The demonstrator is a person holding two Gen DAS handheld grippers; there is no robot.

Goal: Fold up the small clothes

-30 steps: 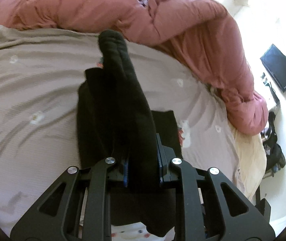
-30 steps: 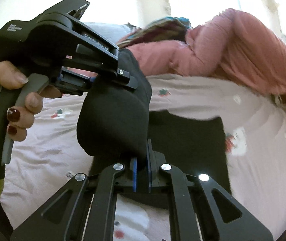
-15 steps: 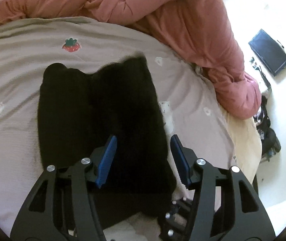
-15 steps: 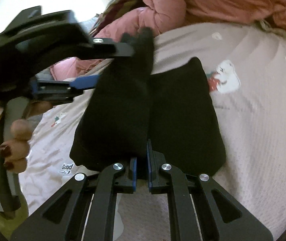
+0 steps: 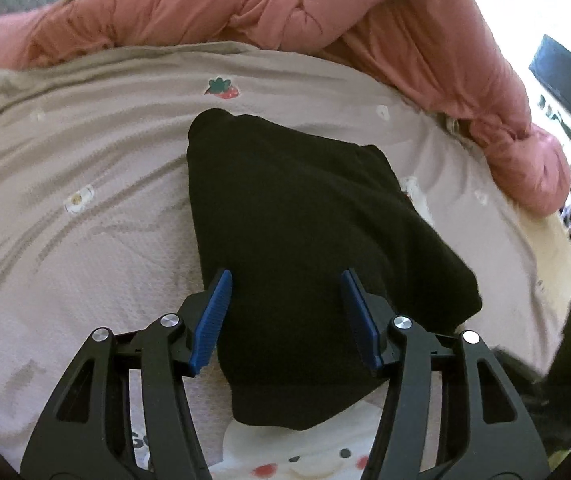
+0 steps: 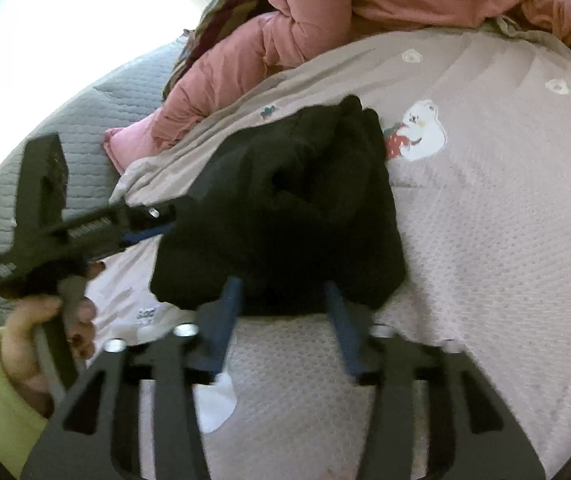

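Observation:
A small black garment (image 5: 305, 248) lies folded over on the pale printed bed sheet (image 5: 85, 216). My left gripper (image 5: 287, 300) is open, its blue pads straddling the garment's near part without gripping it. In the right wrist view the garment (image 6: 297, 216) sits lumpy and doubled, and my right gripper (image 6: 283, 312) is open just in front of its near edge. The left gripper (image 6: 153, 228) shows there too, at the garment's left side, held by a hand (image 6: 45, 336).
A pink puffy duvet (image 5: 325, 20) is bunched along the far side and right of the bed. A grey quilted mattress edge (image 6: 65, 128) lies at the left. A dark screen (image 5: 565, 76) sits beyond the bed at the right.
Both grippers held the black garment up a second ago. The left let go first, then the right; the garment now lies folded on the sheet.

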